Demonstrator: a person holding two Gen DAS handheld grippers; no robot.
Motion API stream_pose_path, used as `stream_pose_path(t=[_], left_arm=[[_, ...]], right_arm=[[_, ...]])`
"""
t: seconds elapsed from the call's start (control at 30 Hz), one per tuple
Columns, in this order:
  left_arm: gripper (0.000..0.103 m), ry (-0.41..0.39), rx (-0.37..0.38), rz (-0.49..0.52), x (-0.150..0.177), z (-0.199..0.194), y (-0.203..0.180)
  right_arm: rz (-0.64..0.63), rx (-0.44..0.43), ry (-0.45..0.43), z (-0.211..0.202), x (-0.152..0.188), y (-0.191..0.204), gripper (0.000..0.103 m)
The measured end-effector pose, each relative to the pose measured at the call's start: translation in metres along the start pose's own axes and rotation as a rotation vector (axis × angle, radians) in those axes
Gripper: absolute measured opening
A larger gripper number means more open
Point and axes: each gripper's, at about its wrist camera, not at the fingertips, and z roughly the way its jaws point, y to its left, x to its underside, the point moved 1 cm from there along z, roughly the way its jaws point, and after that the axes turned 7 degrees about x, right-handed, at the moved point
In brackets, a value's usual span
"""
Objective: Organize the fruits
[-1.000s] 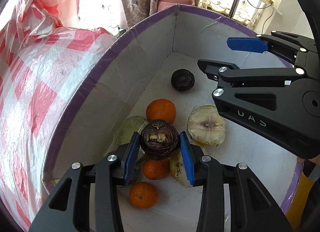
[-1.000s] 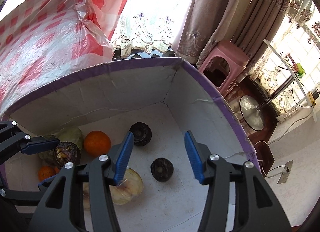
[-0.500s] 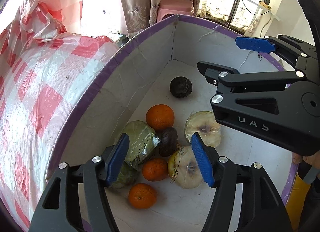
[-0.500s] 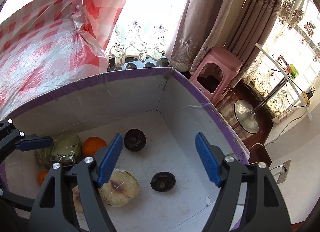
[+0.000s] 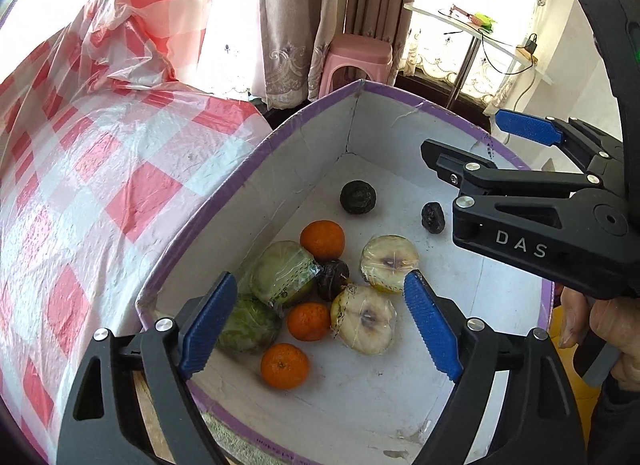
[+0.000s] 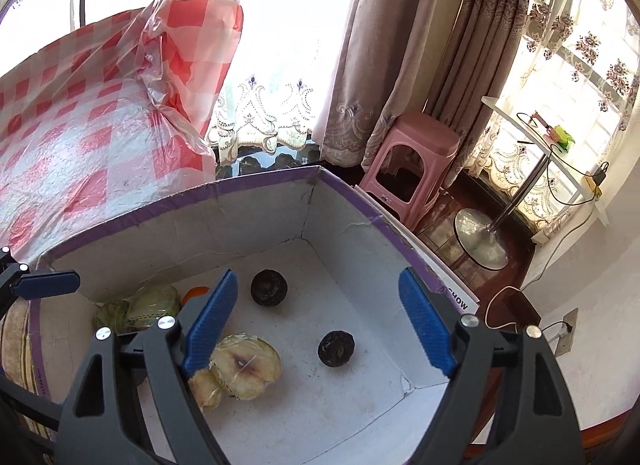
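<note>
Left gripper (image 5: 320,321) fingers spread over fruit box (image 5: 256,169) (empty), right gripper (image 6: 316,321) likewise.

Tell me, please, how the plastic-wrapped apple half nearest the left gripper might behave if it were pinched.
The wrapped apple half would probably feel slippery, since its film looks glossy. Its cut face is up and rounded side down, so it may rock. The browned flesh suggests it bruises easily.

Pink stool (image 6: 412,167) seen by the curtains (image 6: 404,49), red-checked plastic sheet (image 5: 80,169) left, small white side table (image 6: 540,145) right.
</note>
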Motion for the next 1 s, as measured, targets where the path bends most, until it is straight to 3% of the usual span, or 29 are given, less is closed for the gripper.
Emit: stream_pose_path(t=[0.2, 0.57, 0.8, 0.9, 1.0], left_arm=[[0.086, -0.046, 0.037, -0.087, 0.031, -0.029, 0.007], [0.088, -0.106, 0.095, -0.266, 0.092, -0.062, 0.023], [0.089, -0.120, 0.073, -0.248, 0.099, -0.065, 0.021], [0.099, -0.126, 0.045, -0.213, 0.098, -0.066, 0.014], [0.098, -0.149, 0.024, -0.182, 0.097, -0.070, 0.008]], right_arm=[[0.026, 0.010, -0.034, -0.034, 0.013, 0.002, 0.092], [0.055, 0.009, -0.006, -0.078, 0.049, 0.015, 0.092], [0.023, 0.056, -0.001, -0.083, 0.060, 0.028, 0.092], [0.025, 0.052, 0.003, -0.081, 0.062, 0.030, 0.092], [0.030, 0.050, -0.002, -0.082, 0.063, 0.031, 0.092]])
